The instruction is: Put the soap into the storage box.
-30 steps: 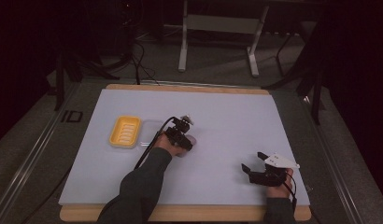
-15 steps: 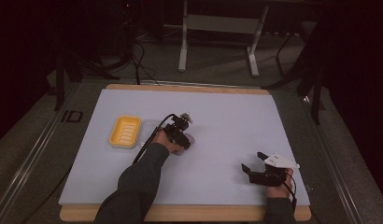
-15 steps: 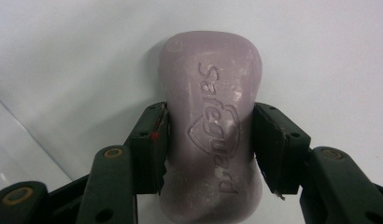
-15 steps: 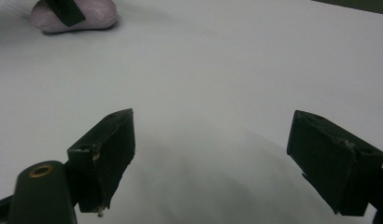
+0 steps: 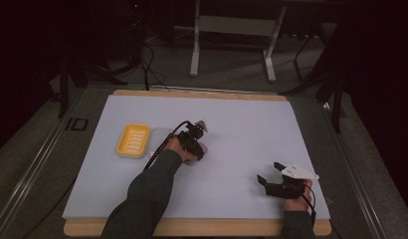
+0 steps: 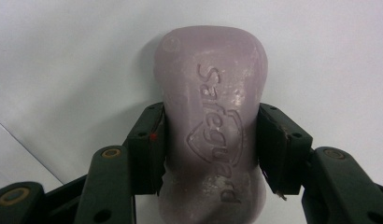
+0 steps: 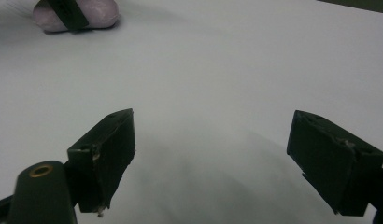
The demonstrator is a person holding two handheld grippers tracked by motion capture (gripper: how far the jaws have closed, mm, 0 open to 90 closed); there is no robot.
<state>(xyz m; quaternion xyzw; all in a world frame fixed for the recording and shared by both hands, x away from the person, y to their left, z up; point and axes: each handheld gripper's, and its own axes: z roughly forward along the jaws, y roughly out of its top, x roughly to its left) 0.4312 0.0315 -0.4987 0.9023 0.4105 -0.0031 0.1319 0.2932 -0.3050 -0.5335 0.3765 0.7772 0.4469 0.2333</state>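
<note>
A pale purple soap bar [image 6: 210, 84] lies on the white table cover, stamped side up. My left gripper [image 6: 210, 140] points down over it, and both pads [image 6: 150, 144] sit against the bar's narrow waist. The jaws have just been opening a little with the bar still between them. In the high view the left gripper [image 5: 196, 144] is at mid-table with the soap bar [image 5: 202, 148] peeking out under the hand. My right gripper [image 5: 268, 173] rests near the front right, open with nothing between its jaws. The right gripper [image 7: 210, 154] faces the distant soap bar [image 7: 98, 14].
A yellow ridged soap dish [image 5: 133, 140] sits on the white table cover [image 5: 252, 124], left of the left hand. A black cable [image 5: 162, 144] trails from the left gripper. Metal stand legs and dark floor lie beyond the far edge.
</note>
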